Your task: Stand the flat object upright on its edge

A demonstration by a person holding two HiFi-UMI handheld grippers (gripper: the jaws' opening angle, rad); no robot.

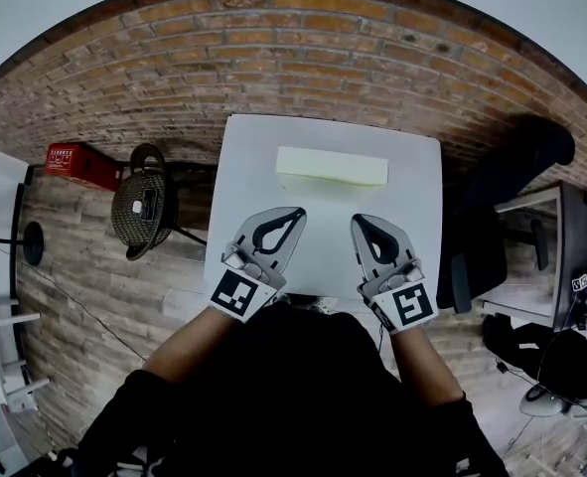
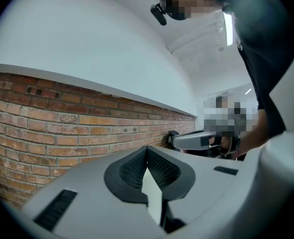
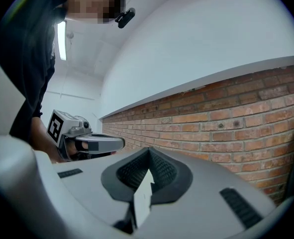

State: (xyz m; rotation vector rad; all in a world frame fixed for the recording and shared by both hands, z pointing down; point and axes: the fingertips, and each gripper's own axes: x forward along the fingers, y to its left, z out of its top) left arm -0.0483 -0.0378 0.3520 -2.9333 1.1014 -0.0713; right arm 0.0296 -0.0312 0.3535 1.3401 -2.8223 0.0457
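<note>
A pale yellow flat slab [image 1: 331, 165] rests on the far half of the white table [image 1: 412, 227], its long side running left to right. My left gripper [image 1: 298, 212] and right gripper [image 1: 356, 219] hover side by side over the table's near half, tips pointing at the slab and well short of it. Both are shut with nothing between the jaws. The left gripper view shows its own closed jaws [image 2: 147, 148] tilted up at a brick wall, with the right gripper [image 2: 196, 140] beside them. The right gripper view shows its closed jaws [image 3: 148, 149] and the left gripper [image 3: 87, 143]. Neither gripper view shows the slab.
A dark woven basket-like object [image 1: 144, 207] and a red box [image 1: 82, 165] sit left of the table. A black chair [image 1: 502, 207] and a desk [image 1: 566, 256] stand to the right. Brick [image 1: 323, 58] lies beyond the table's far edge.
</note>
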